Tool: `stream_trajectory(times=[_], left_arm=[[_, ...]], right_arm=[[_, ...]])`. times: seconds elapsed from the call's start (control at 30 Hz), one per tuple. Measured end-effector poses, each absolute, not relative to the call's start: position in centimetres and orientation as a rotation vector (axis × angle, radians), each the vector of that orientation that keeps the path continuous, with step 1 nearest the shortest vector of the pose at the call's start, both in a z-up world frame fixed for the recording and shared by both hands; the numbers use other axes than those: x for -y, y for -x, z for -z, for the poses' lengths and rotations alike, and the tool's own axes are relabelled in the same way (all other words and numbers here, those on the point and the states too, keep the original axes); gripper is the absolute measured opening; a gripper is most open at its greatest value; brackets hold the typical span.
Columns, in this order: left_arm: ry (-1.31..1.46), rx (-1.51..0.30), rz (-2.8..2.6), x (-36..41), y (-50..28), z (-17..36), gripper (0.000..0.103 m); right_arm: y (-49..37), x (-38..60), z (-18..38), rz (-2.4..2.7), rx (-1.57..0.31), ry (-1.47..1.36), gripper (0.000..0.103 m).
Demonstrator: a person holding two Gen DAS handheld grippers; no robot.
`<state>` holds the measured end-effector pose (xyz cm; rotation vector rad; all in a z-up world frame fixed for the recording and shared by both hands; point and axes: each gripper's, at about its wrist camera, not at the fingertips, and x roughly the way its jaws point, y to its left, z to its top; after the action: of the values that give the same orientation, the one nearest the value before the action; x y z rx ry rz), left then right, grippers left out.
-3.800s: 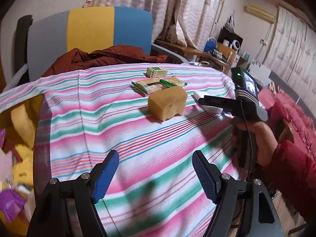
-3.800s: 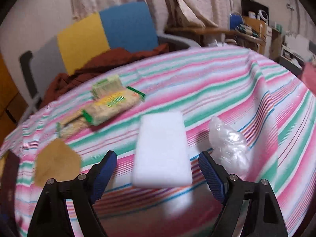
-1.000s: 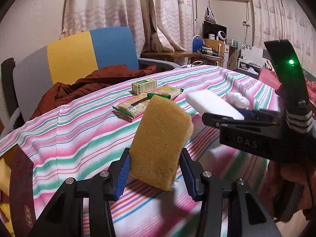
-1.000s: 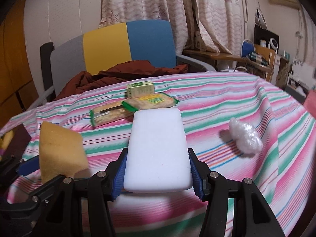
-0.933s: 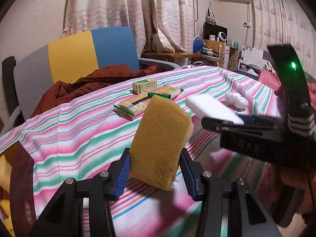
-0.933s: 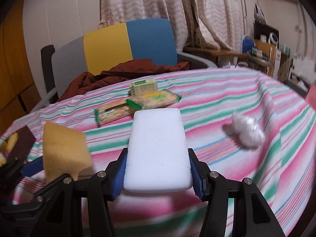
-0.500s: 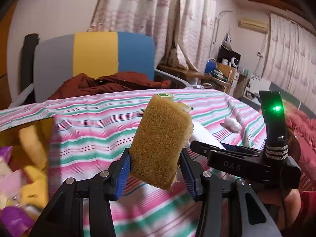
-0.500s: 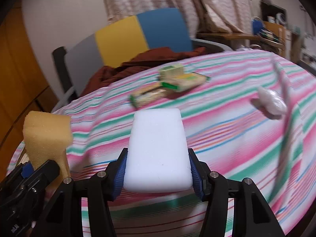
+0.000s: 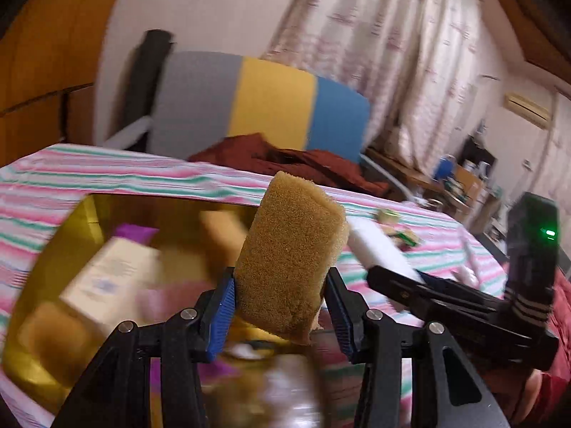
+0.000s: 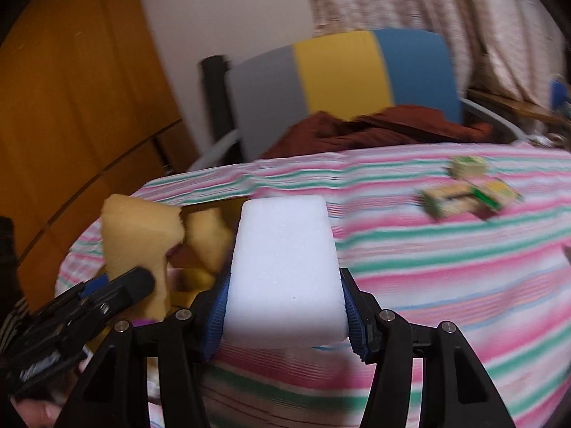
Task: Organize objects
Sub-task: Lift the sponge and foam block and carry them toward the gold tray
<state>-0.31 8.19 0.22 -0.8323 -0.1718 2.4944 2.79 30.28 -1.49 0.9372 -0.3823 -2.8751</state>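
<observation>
Both my hands have swung away from the snack packets [image 10: 467,198] toward the yellow box [image 9: 43,271] at the table's edge. My left gripper [image 9: 280,305] clamps the tan sponge [image 9: 289,260] upright above the box, while my right gripper [image 10: 283,315] grips the white foam block [image 10: 283,271] just beside it, over the striped tablecloth [image 10: 446,267].

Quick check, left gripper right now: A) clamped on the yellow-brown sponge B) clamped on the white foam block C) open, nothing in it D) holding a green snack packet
A: in the left wrist view the left gripper has its blue pads pressed on both sides of the yellow-brown sponge, held above the yellow bin; the white foam block sits in the right gripper.
</observation>
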Motion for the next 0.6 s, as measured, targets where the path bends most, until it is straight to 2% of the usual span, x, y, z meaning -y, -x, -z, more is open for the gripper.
stream_trajectory(times=[0.33, 0.5, 0.57, 0.6], left_arm=[[1.036, 0.303, -2.615, 1.5, 6.7, 1.1, 0.049], [1.093, 0.242, -2.662, 2.6, 8.8, 2.0, 0.05], [1.111, 0.236, -2.661, 2.7, 9.7, 2.3, 0.05], [1.125, 0.24, -2.663, 2.7, 10.3, 2.5, 0.05]], right_arm=[[3.7, -19.8, 0.5, 2.703, 0.129, -0.992, 0.058], [7.7, -17.1, 1.2, 2.676, 0.116, -1.052, 0.059], [9.1, -16.9, 1.6, 2.69, 0.115, -1.059, 0.073], [9.8, -16.9, 1.8, 2.689, 0.118, -1.077, 0.086]])
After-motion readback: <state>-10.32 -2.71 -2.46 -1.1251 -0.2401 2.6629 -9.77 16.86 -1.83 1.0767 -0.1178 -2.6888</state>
